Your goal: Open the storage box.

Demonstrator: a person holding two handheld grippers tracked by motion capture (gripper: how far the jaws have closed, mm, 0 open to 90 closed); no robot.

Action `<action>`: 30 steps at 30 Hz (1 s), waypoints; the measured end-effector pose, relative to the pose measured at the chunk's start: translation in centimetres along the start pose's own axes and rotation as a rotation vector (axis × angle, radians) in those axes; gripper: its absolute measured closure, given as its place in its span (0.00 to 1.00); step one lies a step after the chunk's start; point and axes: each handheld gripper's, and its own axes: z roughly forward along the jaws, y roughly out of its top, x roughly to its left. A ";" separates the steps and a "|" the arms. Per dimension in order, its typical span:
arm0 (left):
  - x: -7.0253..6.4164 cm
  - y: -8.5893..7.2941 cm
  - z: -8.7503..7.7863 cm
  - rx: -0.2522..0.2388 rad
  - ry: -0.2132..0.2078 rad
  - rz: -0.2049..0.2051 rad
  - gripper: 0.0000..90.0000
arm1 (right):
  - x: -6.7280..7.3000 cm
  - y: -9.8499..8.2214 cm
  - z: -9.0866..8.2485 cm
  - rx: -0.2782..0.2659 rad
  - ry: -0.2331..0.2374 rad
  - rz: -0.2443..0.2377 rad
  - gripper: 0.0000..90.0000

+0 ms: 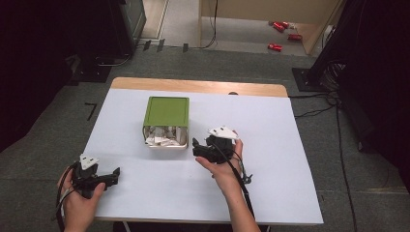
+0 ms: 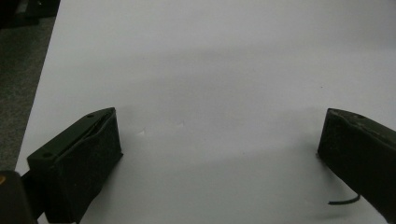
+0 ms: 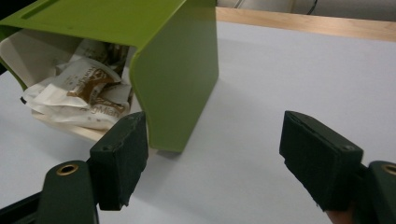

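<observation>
While the worktop (image 1: 270, 183) is filling the middle of the high view under its white sheet, with a wooden strip showing along its far edge, the box (image 1: 166, 112) is sitting just left of centre, a little above the middle of the frame. Its green shell is lying on its side with the open end facing the near edge, and crumpled packets (image 1: 164, 137) are spilling from a pale inner tray at that opening. In the right gripper view the box (image 3: 177, 79) is taking up the upper left, the packets (image 3: 79, 100) showing at left centre as white paper with brown print.

The right gripper (image 1: 200, 150) is sitting just right of centre in the high view, held in a hand, its tips pointing left and lying near the box's lower right corner without touching it. Its jaws are standing wide apart with nothing between them; in its own view the left jaw is overlapping the box's near corner, though contact cannot be told.

The left gripper (image 1: 112, 175) is resting at lower left, well apart from the box. Its jaws are gaping wide over bare sheet, holding nothing.
</observation>
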 end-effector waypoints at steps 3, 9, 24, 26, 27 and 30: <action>0.0 0.0 0.0 0.000 0.000 0.000 0.00 | 0.7 0.0 0.5 0.007 0.003 -0.010 0.27; 0.0 0.0 0.0 0.001 0.000 0.001 0.00 | 1.8 0.1 1.3 0.015 0.001 -0.019 0.28; 0.0 0.0 0.0 0.002 -0.001 0.002 0.00 | 4.9 -0.7 4.3 0.014 -0.036 -0.045 0.47; 0.0 0.0 0.0 0.002 -0.002 0.000 0.00 | 5.1 -0.8 4.7 0.010 -0.050 -0.046 0.51; 0.0 0.0 0.0 0.003 -0.002 0.000 0.00 | 5.0 -0.9 4.9 0.009 -0.057 -0.037 0.53; 0.0 0.0 0.0 0.002 -0.002 0.000 0.00 | 4.9 -1.0 5.3 -0.008 -0.082 -0.020 0.61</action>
